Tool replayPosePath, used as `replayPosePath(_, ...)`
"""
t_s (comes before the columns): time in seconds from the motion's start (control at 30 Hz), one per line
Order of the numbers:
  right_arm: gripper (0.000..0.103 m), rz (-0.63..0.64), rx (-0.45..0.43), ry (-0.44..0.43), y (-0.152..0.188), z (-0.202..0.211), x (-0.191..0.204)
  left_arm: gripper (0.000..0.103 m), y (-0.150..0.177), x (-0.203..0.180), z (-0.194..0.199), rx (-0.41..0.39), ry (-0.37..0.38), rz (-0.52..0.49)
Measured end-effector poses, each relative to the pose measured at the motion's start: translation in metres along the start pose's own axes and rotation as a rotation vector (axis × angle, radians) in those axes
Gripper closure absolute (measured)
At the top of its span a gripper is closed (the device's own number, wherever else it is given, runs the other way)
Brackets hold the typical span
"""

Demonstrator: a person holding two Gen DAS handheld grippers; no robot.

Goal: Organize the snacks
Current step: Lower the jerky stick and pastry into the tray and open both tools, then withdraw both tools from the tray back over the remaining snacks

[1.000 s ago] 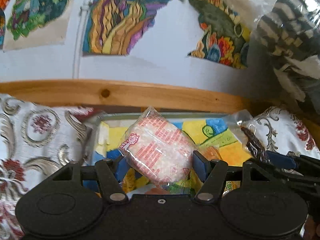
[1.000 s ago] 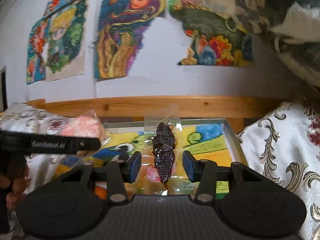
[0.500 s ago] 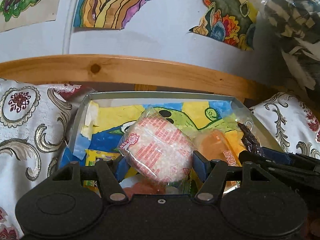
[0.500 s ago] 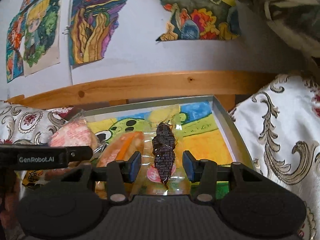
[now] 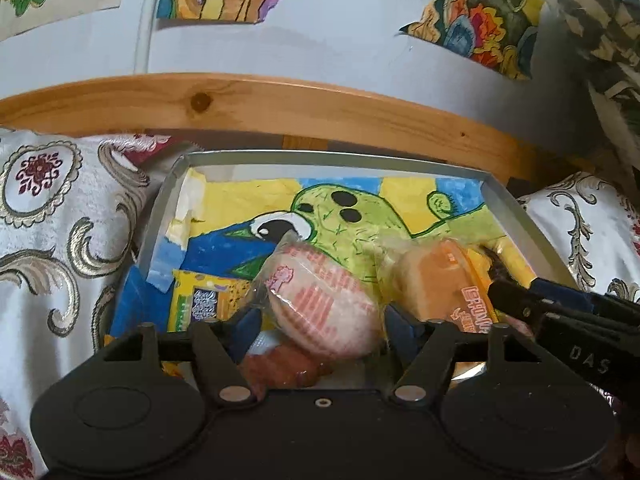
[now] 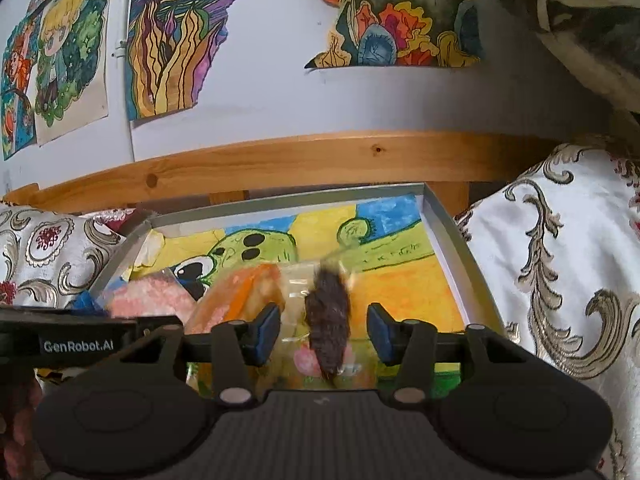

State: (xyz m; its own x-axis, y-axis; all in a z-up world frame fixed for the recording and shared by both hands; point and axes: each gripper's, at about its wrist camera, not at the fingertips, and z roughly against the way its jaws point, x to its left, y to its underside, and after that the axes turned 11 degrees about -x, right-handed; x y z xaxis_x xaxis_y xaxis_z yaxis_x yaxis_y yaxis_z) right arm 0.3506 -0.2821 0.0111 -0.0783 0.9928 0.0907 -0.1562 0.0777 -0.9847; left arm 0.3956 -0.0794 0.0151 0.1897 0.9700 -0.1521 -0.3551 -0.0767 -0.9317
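Progress: both snacks appear to hang low over the shallow grey tray lined with a bright cartoon drawing (image 5: 160, 216), so the placing step looks nearly reached; neither packet has been let go yet
Already in the tray: a yellow printed packet (image 5: 200, 300) lies flat at the near left, a reddish-brown snack in clear wrap (image 5: 280, 368) sits just under the left tool, and an orange round snack in a clear labelled wrapper (image 5: 444, 284) rests towards the right
Left hand-held gripper (image 5: 320, 326): its blue pads are closed on a pink-and-white printed round cake in clear plastic (image 5: 320, 304), held over the near middle of the tray
Right hand-held gripper (image 6: 322, 334): a dark brown elongated snack sealed in a clear pouch (image 6: 328, 320) stands between its pads; the pads sit apart from the dark piece and the view is blurred, so whether they pinch the clear pouch cannot be told
Left to do: by judgement, set both packets down in bare tray space and open the jaws
In the way: the orange snack lies between the two tools, and the near end is crowded; the far half of the tray is bare
Surroundings: white cloth with gold scroll pattern (image 6: 560, 260) on both sides of the tray, a curved pale wooden rail (image 5: 320, 108) behind it, coloured drawings on the white wall (image 6: 172, 40)
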Motion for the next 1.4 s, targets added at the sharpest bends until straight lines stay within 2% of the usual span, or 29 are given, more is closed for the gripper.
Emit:
replayPosePath(0.13,0.042,0.013,-0.028,0.007,-0.012,0.011,0.001,0.017,-0.007,0.002,0.011,-0.014,-0.017,0.016)
replayPosePath(0.2,0.033,0.02,-0.046,0.007,-0.019,0.019,0.002,0.014,-0.012,0.002,0.018,-0.029,-0.023,0.017)
replayPosePath(0.3,0.019,0.037,-0.08,0.011,-0.029,0.034,0.004,0.003,-0.022,0.0,0.034,-0.057,-0.038,0.027)
replayPosePath(0.4,0.007,0.051,-0.109,0.012,-0.041,0.051,0.006,0.001,-0.03,-0.001,0.054,-0.092,-0.041,0.05)
replayPosePath(0.5,0.001,0.07,-0.141,0.006,-0.051,0.072,0.009,0.001,-0.038,-0.003,0.074,-0.121,-0.045,0.062)
replayPosePath(0.73,0.0,0.065,-0.176,-0.047,-0.07,0.122,0.016,0.001,-0.047,-0.007,0.129,-0.194,-0.046,0.069)
replayPosePath(1.0,0.0,0.065,-0.215,-0.079,-0.071,0.177,0.029,0.001,-0.04,-0.008,0.191,-0.247,-0.056,0.063)
replayPosePath(1.4,0.0,0.129,-0.262,-0.048,-0.053,0.237,0.048,0.001,-0.017,-0.004,0.258,-0.304,-0.074,0.041)
